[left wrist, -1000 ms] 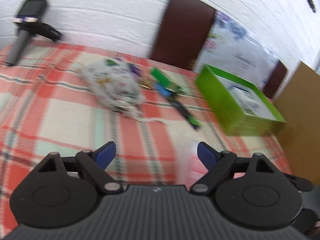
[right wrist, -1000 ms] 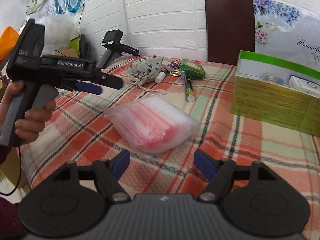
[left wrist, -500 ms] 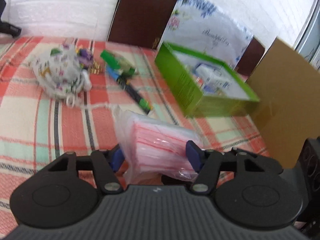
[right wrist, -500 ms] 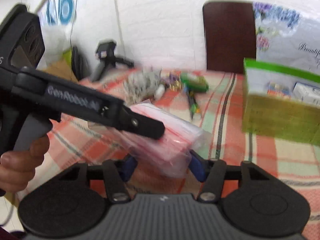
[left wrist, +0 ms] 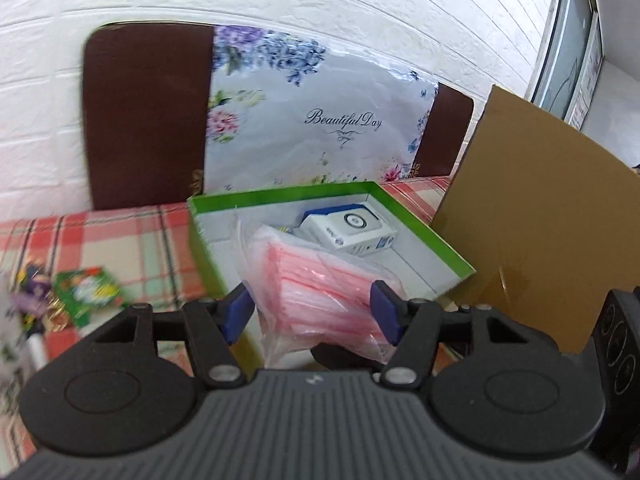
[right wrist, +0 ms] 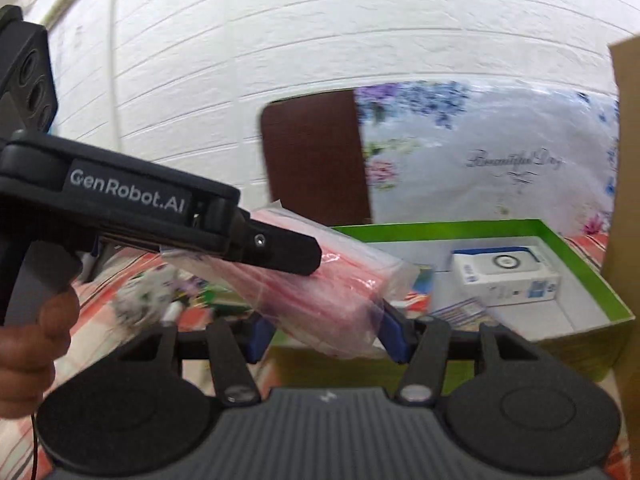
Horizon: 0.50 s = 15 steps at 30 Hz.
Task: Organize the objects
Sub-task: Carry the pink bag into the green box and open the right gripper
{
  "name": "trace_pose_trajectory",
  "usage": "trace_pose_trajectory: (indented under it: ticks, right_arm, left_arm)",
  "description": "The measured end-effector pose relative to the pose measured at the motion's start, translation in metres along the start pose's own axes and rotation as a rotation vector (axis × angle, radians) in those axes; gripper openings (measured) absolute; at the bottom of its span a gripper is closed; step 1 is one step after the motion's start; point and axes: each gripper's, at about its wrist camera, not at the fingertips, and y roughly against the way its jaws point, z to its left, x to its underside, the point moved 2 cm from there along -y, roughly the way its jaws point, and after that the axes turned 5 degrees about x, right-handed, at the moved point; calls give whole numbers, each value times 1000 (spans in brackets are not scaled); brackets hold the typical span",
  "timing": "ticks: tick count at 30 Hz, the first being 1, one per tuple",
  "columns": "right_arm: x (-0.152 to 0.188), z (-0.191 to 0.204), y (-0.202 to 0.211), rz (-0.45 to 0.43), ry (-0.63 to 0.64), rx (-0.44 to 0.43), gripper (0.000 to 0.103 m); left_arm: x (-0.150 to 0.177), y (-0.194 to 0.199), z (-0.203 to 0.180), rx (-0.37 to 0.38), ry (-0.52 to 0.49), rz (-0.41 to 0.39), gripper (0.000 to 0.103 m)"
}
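Worktop (left wrist: 120, 236) under a red, cream and green plaid cloth, set against a white brick-pattern wall (left wrist: 360, 8); two dark brown chair backs (left wrist: 144, 120) and a floral bag (left wrist: 320, 120) stand behind it, cardboard (left wrist: 540, 208) at the side. One green open box (left wrist: 452, 248), white inside, holds one white carton (left wrist: 348, 232). One clear crinkled packet of pink sheets (left wrist: 320, 292) hangs over the box's near edge, clamped at both sides by left gripper (left wrist: 312, 312) and right gripper (right wrist: 324, 336) fingers.

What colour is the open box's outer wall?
Bright green open cardboard box, white inside; clearest in the right wrist view.
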Motion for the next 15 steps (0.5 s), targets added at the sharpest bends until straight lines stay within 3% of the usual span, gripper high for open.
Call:
trace_pose_trajectory:
  ticks: [3,5,15]
  right_arm:
    - [-2,-19,-32,33,19,86,69]
    - [3,-27,-39,40,22,162,70]
    - [16,-55,2,-34,-121,152,73]
  left_arm:
    - [-5,-31,4,-80,3,37,71]
    - [-2,-46,12,-110,53,79,71]
    - [15,-30,-8,-163,1,95,72]
